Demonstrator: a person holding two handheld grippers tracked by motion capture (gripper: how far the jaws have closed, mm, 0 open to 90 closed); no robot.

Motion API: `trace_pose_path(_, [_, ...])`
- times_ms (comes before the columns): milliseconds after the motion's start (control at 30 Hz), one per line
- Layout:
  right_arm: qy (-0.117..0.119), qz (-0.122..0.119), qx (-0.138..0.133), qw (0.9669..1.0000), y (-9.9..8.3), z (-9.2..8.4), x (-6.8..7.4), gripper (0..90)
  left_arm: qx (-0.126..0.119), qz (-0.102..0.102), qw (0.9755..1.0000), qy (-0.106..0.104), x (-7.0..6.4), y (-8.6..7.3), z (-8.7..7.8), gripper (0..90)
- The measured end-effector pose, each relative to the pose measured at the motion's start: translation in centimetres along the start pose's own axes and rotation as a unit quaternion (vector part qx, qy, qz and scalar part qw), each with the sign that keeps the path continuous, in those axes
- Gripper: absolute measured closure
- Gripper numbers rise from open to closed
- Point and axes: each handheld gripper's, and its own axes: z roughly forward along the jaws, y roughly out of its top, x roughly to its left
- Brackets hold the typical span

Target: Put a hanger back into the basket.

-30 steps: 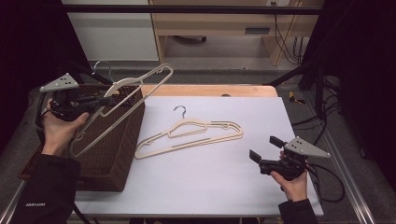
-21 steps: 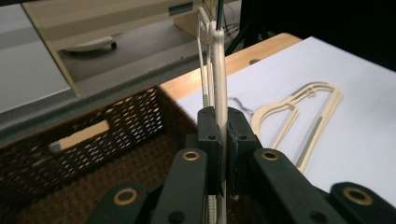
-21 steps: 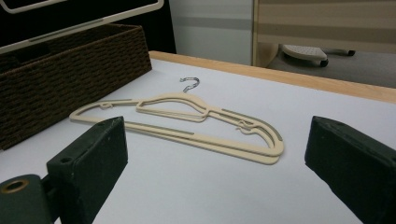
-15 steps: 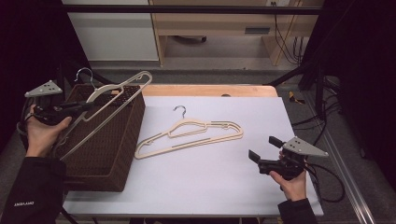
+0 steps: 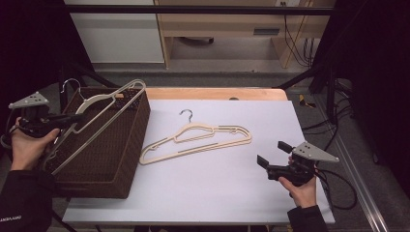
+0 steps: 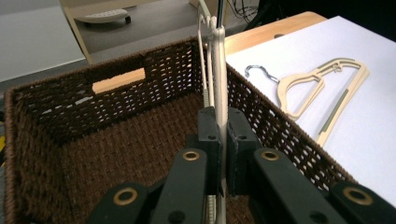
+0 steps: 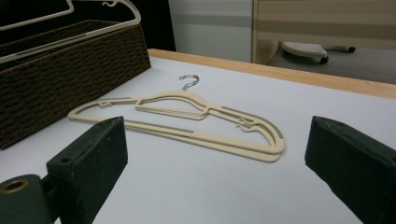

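Observation:
My left gripper [image 5: 72, 117] [image 6: 219, 121] is shut on a cream plastic hanger [image 5: 96, 99] [image 6: 220, 70] with a metal hook. It holds the hanger tilted above the brown wicker basket [image 5: 116, 154] [image 6: 56, 121] at the table's left. The basket's inside looks bare. Another cream hanger [image 5: 203, 137] [image 7: 187, 116], perhaps two overlapped, lies flat mid-table on the white sheet. My right gripper [image 5: 271, 152] [image 7: 215, 154] stands open low at the front right, its jaws pointed at that hanger with nothing between them.
A wooden table edge [image 5: 212, 93] runs along the back of the white sheet. Beyond it is a wooden cabinet [image 5: 232, 29]. Cables [image 5: 338, 179] trail off the table's right side.
My left hand has carried the held hanger leftward and lower over the basket. The right gripper and the hanger on the table have not moved.

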Motion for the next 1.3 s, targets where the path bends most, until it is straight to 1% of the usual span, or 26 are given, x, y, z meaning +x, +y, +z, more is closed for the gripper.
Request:
trace_pose_path(133, [0.000,-0.001,0.001,1.0000,0.0,0.1,0.0,6.1,0.010,-0.003,0.9999,0.005,0.3,-0.7,0.1,86.3])
trace_pose_path(267, [0.003,-0.001,0.003,1.0000,-0.1,0.2,0.1,6.1,0.011,-0.018,0.9998,0.002,0.8,-1.8,0.3,86.2])
trace_pose_path(433, [0.002,-0.002,0.005,1.0000,-0.2,0.3,0.1,6.1,0.024,-0.026,0.9994,-0.005,1.0,-3.2,0.6,86.3])
trace_pose_path(467, [0.002,-0.002,0.005,1.0000,-0.2,0.3,0.1,6.1,0.024,-0.026,0.9994,-0.005,1.0,-3.2,0.6,86.3])
trace_pose_path(500, [0.003,-0.002,0.007,1.0000,-0.2,0.4,0.1,6.1,0.033,-0.029,0.9990,-0.011,1.0,-3.6,0.8,86.3])
trace_pose_path(533, [0.003,-0.002,0.007,1.0000,-0.2,0.4,0.1,6.1,0.033,-0.029,0.9990,-0.011,1.0,-3.6,0.8,86.3])
trace_pose_path(567, [0.002,0.000,0.008,1.0000,-0.2,0.5,0.2,6.1,0.046,-0.027,0.9985,-0.011,1.0,-3.9,1.0,86.3])
trace_pose_path(600, [0.002,0.000,0.008,1.0000,-0.2,0.5,0.2,6.1,0.046,-0.027,0.9985,-0.011,1.0,-3.9,1.0,86.3])
trace_pose_path(633, [0.004,-0.002,0.009,1.0000,-0.3,0.6,0.2,6.1,0.062,-0.024,0.9978,-0.008,0.9,-4.2,1.3,86.3])
trace_pose_path(733, [0.003,-0.001,0.010,0.9999,-0.3,0.7,0.3,6.1,0.063,-0.025,0.9976,-0.016,0.8,-4.4,1.6,86.3])
trace_pose_path(767, [0.003,0.000,0.010,0.9999,-0.4,0.8,0.3,6.1,0.072,-0.021,0.9971,-0.011,0.5,-4.5,2.2,86.2])
trace_pose_path(800, [0.003,0.000,0.010,0.9999,-0.4,0.8,0.3,6.1,0.072,-0.021,0.9971,-0.011,0.5,-4.5,2.2,86.2])
trace_pose_path(833, [0.003,0.000,0.010,0.9999,-0.4,0.8,0.3,6.1,0.084,-0.021,0.9962,-0.001,0.5,-4.6,3.0,86.2])
trace_pose_path(867, [0.003,0.000,0.010,0.9999,-0.4,0.8,0.3,6.1,0.084,-0.021,0.9962,-0.001,0.5,-4.6,3.0,86.1])
trace_pose_path(900, [0.003,0.000,0.012,0.9999,-0.4,0.9,0.3,6.1,0.099,-0.024,0.9947,0.012,0.5,-4.8,3.8,86.0])
trace_pose_path(933, [0.003,0.000,0.012,0.9999,-0.4,0.9,0.3,6.1,0.099,-0.024,0.9947,0.012,0.5,-4.8,3.8,86.0])
trace_pose_path(967, [0.003,-0.001,0.013,0.9999,-0.4,0.9,0.3,6.1,0.106,-0.026,0.9939,0.018,0.6,-4.9,4.1,86.0])
trace_pose_path(1033, [0.004,-0.001,0.012,0.9999,-0.4,0.9,0.3,6.1,0.122,-0.032,0.9915,0.032,0.6,-5.1,4.6,85.3])
trace_pose_path(1067, [0.004,-0.001,0.012,0.9999,-0.4,0.9,0.3,6.1,0.132,-0.033,0.9901,0.033,0.7,-5.2,4.7,85.3])
trace_pose_path(1100, [0.004,0.000,0.011,0.9999,-0.4,0.9,0.3,6.1,0.133,-0.044,0.9891,0.044,0.8,-5.3,4.6,84.4])
trace_pose_path(1133, [0.005,0.000,0.011,0.9999,-0.4,0.9,0.3,6.1,0.133,-0.044,0.9891,0.044,0.8,-5.3,4.6,83.9])
trace_pose_path(1167, [0.005,0.001,0.012,0.9999,-0.4,1.0,0.3,6.1,0.134,-0.055,0.9878,0.057,1.0,-5.4,4.4,83.3])
trace_pose_path(1200, [0.005,0.001,0.012,0.9999,-0.4,1.0,0.3,6.1,0.134,-0.055,0.9878,0.057,1.0,-5.4,4.4,81.7])
trace_pose_path(1233, [0.005,-0.001,0.013,0.9999,-0.4,1.0,0.4,6.1,0.133,-0.064,0.9867,0.069,1.0,-5.5,4.1,80.1])
trace_pose_path(1267, [0.005,-0.001,0.013,0.9999,-0.4,1.0,0.4,6.1,0.133,-0.064,0.9867,0.069,1.0,-5.5,4.1,78.0])
trace_pose_path(1300, [0.007,-0.001,0.013,0.9999,-0.4,1.0,0.4,6.0,0.128,-0.070,0.9862,0.077,1.0,-5.5,3.9,74.0])
